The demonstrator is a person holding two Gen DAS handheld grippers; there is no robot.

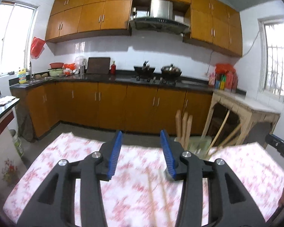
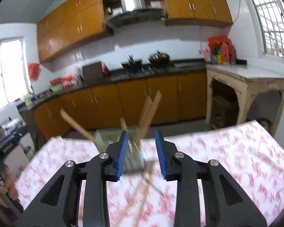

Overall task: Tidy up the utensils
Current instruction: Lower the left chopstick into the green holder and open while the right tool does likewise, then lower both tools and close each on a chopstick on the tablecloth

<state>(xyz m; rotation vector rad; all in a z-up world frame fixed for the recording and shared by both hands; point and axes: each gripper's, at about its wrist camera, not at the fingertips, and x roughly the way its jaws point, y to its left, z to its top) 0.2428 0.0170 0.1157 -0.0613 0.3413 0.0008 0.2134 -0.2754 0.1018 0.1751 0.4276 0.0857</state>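
We hold both grippers — left gripper [image 1: 141, 147], right gripper [image 2: 141, 149] — parted and empty above 2 chopsticks [image 2: 140, 187], ready to lift them toward the holder [image 2: 111, 136].

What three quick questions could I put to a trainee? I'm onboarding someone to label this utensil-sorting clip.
1. True or false: the left gripper is clamped on a utensil.
2. Where do the wooden utensils stand? A) in the green holder on the table B) on the stove C) in the sink
3. Fill in: loose ______ lie on the floral tablecloth under the right gripper.

Key:
1. False; its jaws stand apart with nothing between them.
2. A
3. chopsticks
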